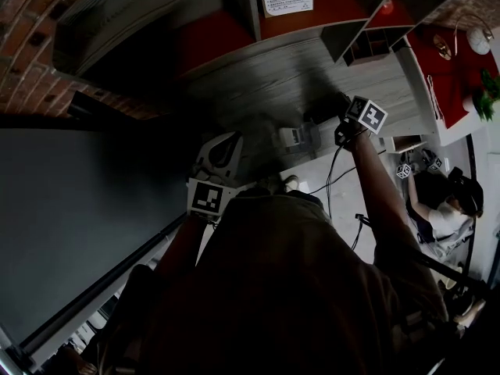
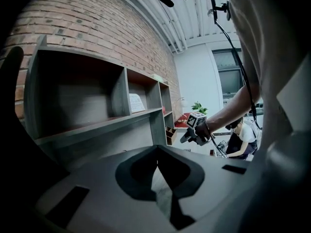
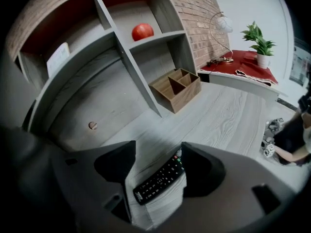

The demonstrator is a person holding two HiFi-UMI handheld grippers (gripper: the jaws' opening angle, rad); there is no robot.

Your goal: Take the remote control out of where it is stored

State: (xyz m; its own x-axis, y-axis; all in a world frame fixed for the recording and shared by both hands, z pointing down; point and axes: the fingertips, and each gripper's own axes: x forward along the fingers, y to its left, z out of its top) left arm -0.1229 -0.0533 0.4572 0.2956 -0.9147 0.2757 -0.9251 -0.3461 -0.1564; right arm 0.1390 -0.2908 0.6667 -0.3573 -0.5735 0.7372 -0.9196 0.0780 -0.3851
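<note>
A black remote control (image 3: 160, 178) lies slantwise on the grey wooden desk (image 3: 228, 125), buttons up. My right gripper (image 3: 159, 155) is open, with a jaw on each side of the remote; the remote's far end is close against the right jaw. In the left gripper view my left gripper (image 2: 158, 161) is shut on nothing, held in the air beside the shelf unit (image 2: 97, 120). From there I also see the right gripper's marker cube (image 2: 197, 120) and the hand that holds it, lower down by the desk. The dim head view does not show the remote.
A wooden organiser box (image 3: 177, 89) stands at the desk's back under the shelves. A red ball (image 3: 142, 31) sits in an upper compartment. Farther right are a red-topped side table (image 3: 243, 68), a lamp (image 3: 221, 23) and a potted plant (image 3: 257, 40). Another person (image 1: 445, 213) sits at right.
</note>
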